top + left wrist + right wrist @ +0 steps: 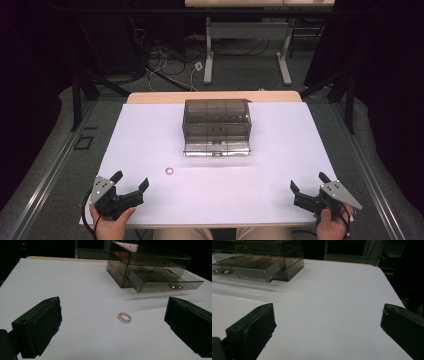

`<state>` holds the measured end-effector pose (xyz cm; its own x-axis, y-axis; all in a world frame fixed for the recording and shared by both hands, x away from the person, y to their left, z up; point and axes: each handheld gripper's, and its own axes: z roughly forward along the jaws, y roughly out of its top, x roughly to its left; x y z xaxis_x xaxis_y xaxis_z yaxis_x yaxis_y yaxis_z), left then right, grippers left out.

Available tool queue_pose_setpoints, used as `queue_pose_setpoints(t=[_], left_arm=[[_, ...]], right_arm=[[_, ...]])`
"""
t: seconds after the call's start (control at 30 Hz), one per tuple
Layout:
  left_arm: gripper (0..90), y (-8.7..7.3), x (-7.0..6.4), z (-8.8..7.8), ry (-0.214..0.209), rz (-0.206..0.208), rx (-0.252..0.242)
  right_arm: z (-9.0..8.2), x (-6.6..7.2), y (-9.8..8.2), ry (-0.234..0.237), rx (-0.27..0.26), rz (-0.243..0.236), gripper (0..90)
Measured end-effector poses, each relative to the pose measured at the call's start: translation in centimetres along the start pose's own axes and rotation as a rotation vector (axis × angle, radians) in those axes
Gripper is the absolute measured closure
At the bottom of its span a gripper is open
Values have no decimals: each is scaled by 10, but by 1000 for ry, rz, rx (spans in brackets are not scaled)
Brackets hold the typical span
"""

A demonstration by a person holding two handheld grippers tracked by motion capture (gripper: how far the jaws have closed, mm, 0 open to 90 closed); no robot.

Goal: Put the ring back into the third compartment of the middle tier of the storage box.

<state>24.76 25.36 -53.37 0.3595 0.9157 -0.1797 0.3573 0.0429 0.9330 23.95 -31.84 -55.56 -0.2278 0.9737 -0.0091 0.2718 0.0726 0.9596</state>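
The little pink ring [124, 317] lies flat on the white bench [280, 165], near the left tool [131, 183]. Both tools are wide open and hold nothing. Go down slowly, straight over the ring, and pinch its thin edge gently.

Nothing here can be read: I find no label, brand, number or sign. The smoky drawer box [216, 127] ahead of the tongs has a bare front, and the white counter [280, 165] under them carries no print. The small bead ring [124, 317] lying in front of the left tongs [131, 181] is unmarked.
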Motion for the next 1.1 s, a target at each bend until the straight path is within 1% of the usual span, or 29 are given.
queue_pose_setpoints(t=[0.03, 0.1, 0.2, 0.23, 0.3, 0.33, 0.37, 0.43, 0.47, 0.57, 0.63, 0.8, 0.87, 0.9, 1.0, 1.03, 1.1], left_arm=[[18, 1, -1, 1, -3, 0, 4], [37, 4, -2, 2, -10, 0, 10], [44, 9, -5, 4, -8, 2, 24], [45, 11, -4, 5, -13, 7, 29], [46, 14, -5, 8, -23, 12, 35], [46, 15, -5, 8, -25, 7, 36], [46, 17, -5, 9, -30, 11, 42], [46, 19, -5, 11, -28, 16, 42], [46, 20, -6, 12, -25, 11, 45], [46, 24, -5, 15, -20, 20, 63], [46, 27, -6, 16, -20, 20, 65], [45, 34, -7, 18, -8, 59, 62], [45, 37, -8, 19, -17, 60, 58], [46, 38, -8, 20, -18, 68, 60], [46, 41, -9, 23, -13, 72, 67], [49, 42, -9, 26, -15, 68, 81], [49, 42, -9, 27, -19, 59, 86]], right_arm=[[0, 0, 0, 3, 11, -6, 0], [0, 1, -1, 6, 10, -1, 0], [0, 2, -1, 9, 16, -4, 0], [0, 2, -1, 14, 16, -11, 0], [0, 3, -1, 19, 14, -8, 0], [1, 4, -1, 17, 7, -4, 0], [1, 3, -1, 17, 11, -7, 0], [0, 4, -1, 17, 15, -9, 0], [1, 3, -1, 19, 11, -11, 0], [0, 3, -2, 22, 19, -14, 0], [1, 2, -2, 23, 14, -15, 0], [1, 2, -2, 29, 19, -17, 0], [1, 2, -2, 31, 21, -18, 0], [1, 2, -2, 29, 24, -19, 0], [1, 2, -2, 31, 26, -20, 0], [1, 2, -2, 35, 34, -18, 0], [1, 3, -3, 36, 35, -15, 0]])
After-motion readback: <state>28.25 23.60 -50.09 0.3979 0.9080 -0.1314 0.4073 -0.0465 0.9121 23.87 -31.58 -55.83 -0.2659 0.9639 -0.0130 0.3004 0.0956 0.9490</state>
